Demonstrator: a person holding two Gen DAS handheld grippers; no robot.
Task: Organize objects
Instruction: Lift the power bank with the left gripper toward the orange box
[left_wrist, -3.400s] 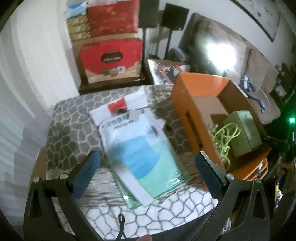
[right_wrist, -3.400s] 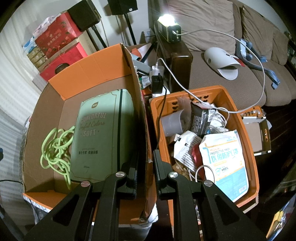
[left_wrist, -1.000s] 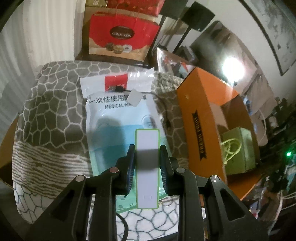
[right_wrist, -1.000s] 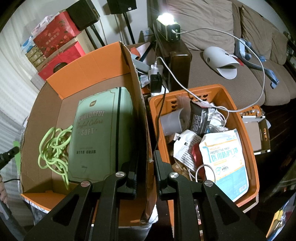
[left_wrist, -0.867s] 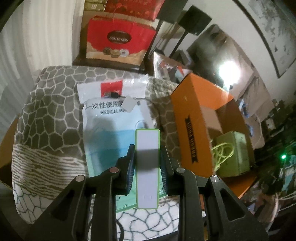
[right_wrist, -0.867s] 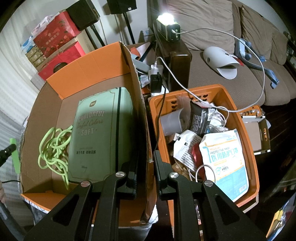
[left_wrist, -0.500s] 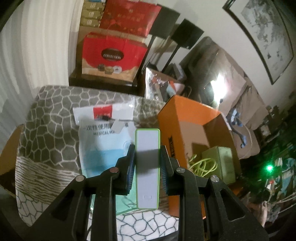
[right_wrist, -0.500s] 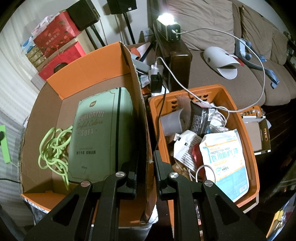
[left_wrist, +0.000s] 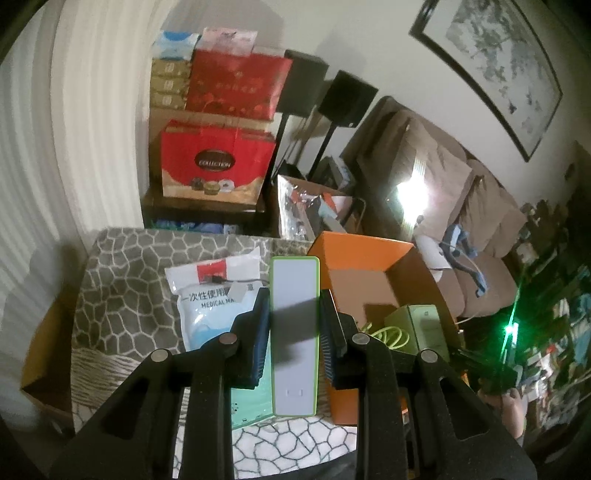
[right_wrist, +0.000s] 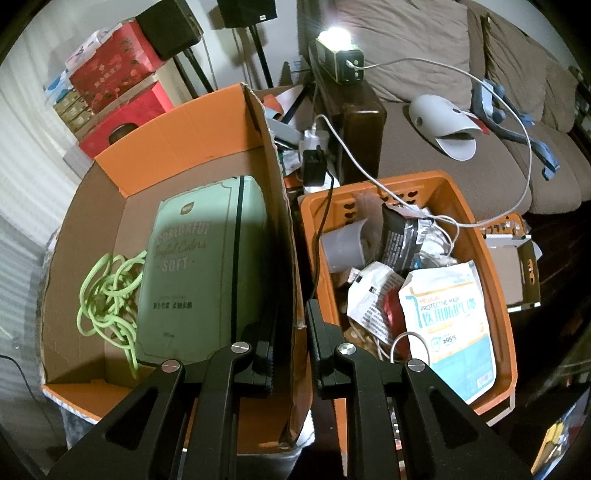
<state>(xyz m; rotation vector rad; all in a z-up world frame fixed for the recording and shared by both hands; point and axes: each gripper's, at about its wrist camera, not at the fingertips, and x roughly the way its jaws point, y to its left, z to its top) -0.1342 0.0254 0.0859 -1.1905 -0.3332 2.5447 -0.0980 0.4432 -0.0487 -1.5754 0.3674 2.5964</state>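
My left gripper (left_wrist: 294, 325) is shut on a white power bank with a green rim (left_wrist: 294, 332) and holds it raised above the patterned table (left_wrist: 122, 266), beside the orange cardboard box (left_wrist: 364, 254). Medical mask packets (left_wrist: 207, 306) lie on the table below it. My right gripper (right_wrist: 290, 328) is shut on the right wall of the orange cardboard box (right_wrist: 280, 206). Inside the box lie a green tissue pack (right_wrist: 201, 269) and a coiled green cable (right_wrist: 110, 291); both also show in the left wrist view, the pack (left_wrist: 421, 325) and the cable (left_wrist: 388, 334).
An orange plastic basket (right_wrist: 491, 236) full of packets and cables stands right of the box. A sofa (right_wrist: 461, 122) lies behind it, with a lit lamp (right_wrist: 341, 55) on a dark stand. Red gift boxes (left_wrist: 218, 162) are stacked behind the table.
My left gripper closed on the power bank, lifted it off the mask packets and carried it up and toward the orange box. My right gripper has kept its hold on the box wall.
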